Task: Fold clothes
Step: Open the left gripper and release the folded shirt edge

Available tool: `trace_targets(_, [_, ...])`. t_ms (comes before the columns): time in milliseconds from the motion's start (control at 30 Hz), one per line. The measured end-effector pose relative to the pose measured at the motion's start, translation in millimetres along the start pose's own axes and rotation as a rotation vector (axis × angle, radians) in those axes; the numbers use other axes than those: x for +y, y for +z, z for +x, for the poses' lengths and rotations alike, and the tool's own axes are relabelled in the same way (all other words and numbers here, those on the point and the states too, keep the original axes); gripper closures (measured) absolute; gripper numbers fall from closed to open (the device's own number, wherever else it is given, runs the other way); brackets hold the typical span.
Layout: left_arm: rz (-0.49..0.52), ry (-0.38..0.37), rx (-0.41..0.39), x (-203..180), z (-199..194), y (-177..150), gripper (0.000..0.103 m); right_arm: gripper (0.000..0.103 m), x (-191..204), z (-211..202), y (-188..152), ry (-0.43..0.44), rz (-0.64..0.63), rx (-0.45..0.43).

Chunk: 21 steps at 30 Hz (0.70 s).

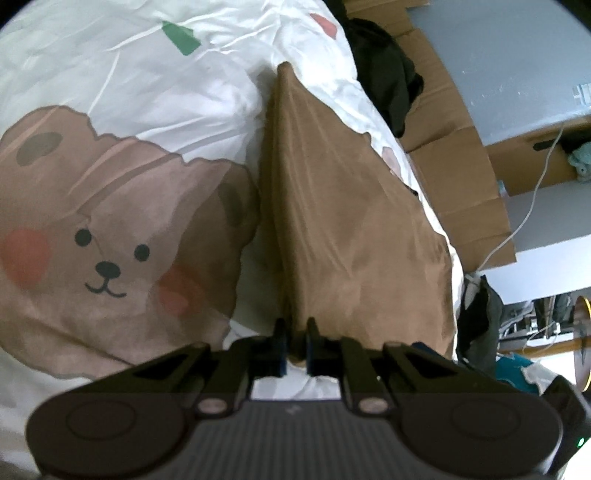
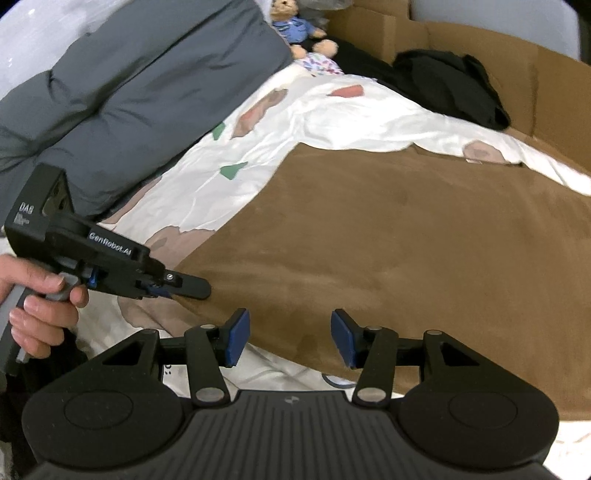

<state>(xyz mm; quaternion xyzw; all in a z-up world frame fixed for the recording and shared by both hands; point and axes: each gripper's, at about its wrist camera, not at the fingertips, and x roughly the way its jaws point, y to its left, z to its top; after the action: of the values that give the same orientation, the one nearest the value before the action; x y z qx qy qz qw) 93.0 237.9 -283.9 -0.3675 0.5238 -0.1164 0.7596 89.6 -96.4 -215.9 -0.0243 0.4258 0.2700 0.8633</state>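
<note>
The left gripper (image 1: 295, 341) is clamped on a corner of the brown cloth (image 2: 406, 258), which lies spread on the white bedcover (image 1: 147, 74) along the bed's right edge. The right gripper (image 2: 290, 341) hovers over the cloth's near edge, its fingers apart and holding nothing.

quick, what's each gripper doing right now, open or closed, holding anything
Left gripper: closed on the brown cloth.
Right gripper: open, holding nothing.

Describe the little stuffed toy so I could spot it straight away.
Start at the white bedspread with cartoon prints and follow it to its far end beside the grey duvet. There sits the stuffed toy, the only plush figure, wearing a blue top, next to the cardboard boxes.
</note>
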Motion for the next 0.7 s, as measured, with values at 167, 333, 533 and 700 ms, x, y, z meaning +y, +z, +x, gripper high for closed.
trace_targets(167, [-0.009,-0.003,0.003,-2.2,-1.6,1.2,0.094,0.04,13.2,2.5,1.6,0.003,-0.057,-0.01])
trace_targets(333, [-0.02,0.0,0.008,-0.9,-2.4,2.1,0.095,0.04,26.6,5.8,4.4,0.007,-0.125,-0.023])
trace_targets(533, [-0.028,-0.026,0.006,-1.1,-8.4,4.1,0.095,0.04,50.2,15.7,5.4,-0.003,-0.248,-0.024])
trace_targets(700, [-0.047,-0.033,0.003,1.8,-6.5,4.6,0.095,0.04,70.6,29.3,0.8,-0.069,-0.36,-0.021])
